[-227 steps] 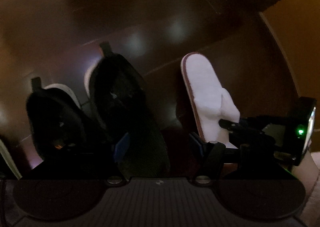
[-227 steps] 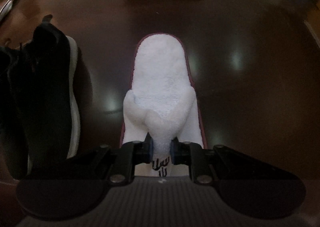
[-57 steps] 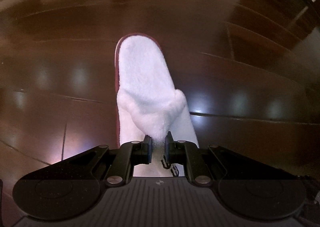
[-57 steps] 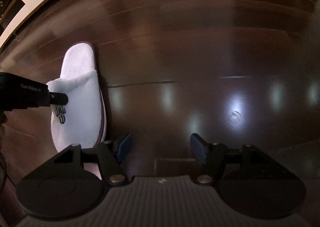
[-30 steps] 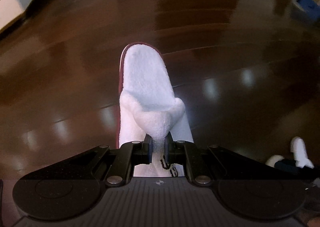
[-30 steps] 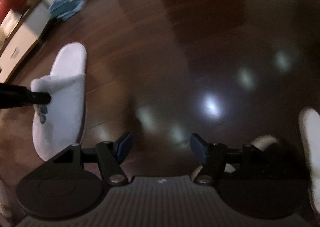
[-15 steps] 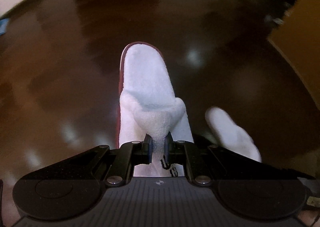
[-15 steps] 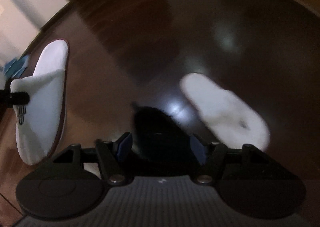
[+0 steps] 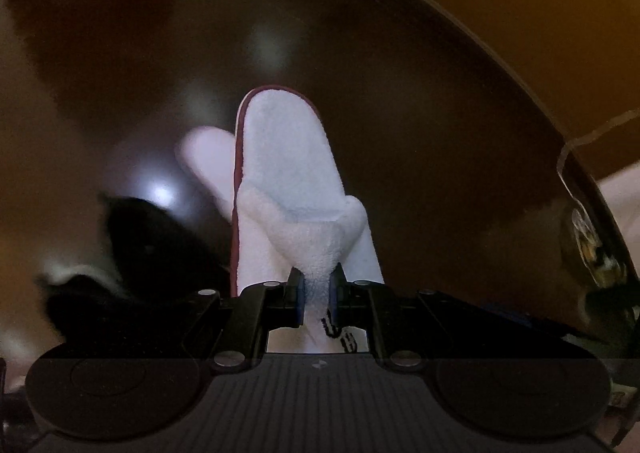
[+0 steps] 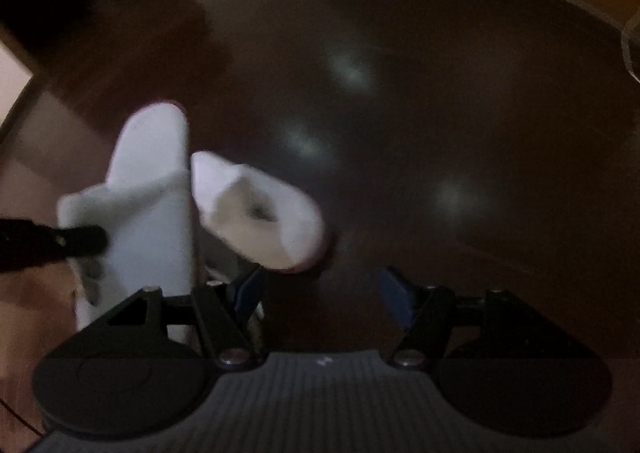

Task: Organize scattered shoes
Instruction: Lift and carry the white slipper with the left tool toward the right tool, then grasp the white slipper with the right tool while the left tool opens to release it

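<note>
The left tongs (image 9: pixel 317 295) pinch a white slipper's (image 9: pixel 288 173) strap above the floor (image 9: pixel 420 133); right tongs (image 10: pixel 320 293) gape wide near a second slipper (image 10: pixel 260 213).

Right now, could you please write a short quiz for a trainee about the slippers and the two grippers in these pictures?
1. True or false: the right gripper holds a slipper.
2. Which part of the carried white slipper does the left gripper pinch? A) heel edge B) upper strap C) sole
3. Fill in: the second white slipper lies on the dark wooden ____.

Key: 1 false, its jaws are open and empty; 2 B; 3 floor.
</note>
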Available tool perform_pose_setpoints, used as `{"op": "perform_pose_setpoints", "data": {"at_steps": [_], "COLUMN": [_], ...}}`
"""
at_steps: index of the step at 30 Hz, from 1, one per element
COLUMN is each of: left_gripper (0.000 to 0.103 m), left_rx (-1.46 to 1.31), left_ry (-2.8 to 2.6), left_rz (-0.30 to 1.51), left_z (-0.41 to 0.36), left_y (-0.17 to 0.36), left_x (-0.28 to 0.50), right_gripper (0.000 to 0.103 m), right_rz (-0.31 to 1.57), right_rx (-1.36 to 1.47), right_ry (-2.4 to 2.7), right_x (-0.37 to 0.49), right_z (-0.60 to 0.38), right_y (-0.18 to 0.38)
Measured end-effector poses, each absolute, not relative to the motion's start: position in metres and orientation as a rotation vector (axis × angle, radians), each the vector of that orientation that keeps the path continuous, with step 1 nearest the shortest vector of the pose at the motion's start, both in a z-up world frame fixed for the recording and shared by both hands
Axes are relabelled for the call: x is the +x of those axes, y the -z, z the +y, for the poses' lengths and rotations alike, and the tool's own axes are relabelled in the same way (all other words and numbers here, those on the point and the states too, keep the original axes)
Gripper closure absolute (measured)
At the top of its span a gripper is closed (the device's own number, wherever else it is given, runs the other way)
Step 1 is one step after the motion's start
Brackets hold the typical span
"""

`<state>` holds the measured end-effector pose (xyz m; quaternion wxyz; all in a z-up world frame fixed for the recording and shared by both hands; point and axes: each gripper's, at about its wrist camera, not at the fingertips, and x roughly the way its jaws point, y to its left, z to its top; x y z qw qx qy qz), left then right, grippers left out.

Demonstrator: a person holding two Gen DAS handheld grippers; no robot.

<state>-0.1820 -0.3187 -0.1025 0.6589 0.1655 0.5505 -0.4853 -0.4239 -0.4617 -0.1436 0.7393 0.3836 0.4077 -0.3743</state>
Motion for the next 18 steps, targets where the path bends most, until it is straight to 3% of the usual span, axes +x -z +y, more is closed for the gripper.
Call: {"op": "perform_pose_setpoints", "data": {"at_steps": [5,18], "left_gripper": [0.088,0.088], "left_rx": [0.398,0.478], "left_ry": [1.178,1.239], "left_rz": [1.299,1.372], "left_z": [-0.358,-0.455], "left_y": [0.139,0.216], "left_x": [-0.255,-0.302], "right_gripper": [0.036,0.036], "right_rz": [0.916,0.962], "right_rx": [0.87,0.919], "right_ry": [0.899,0.991], "right_x": [-0.47,-0.538], "right_z": [-0.49,-0.537], "right_y": [0.162,0.199]}}
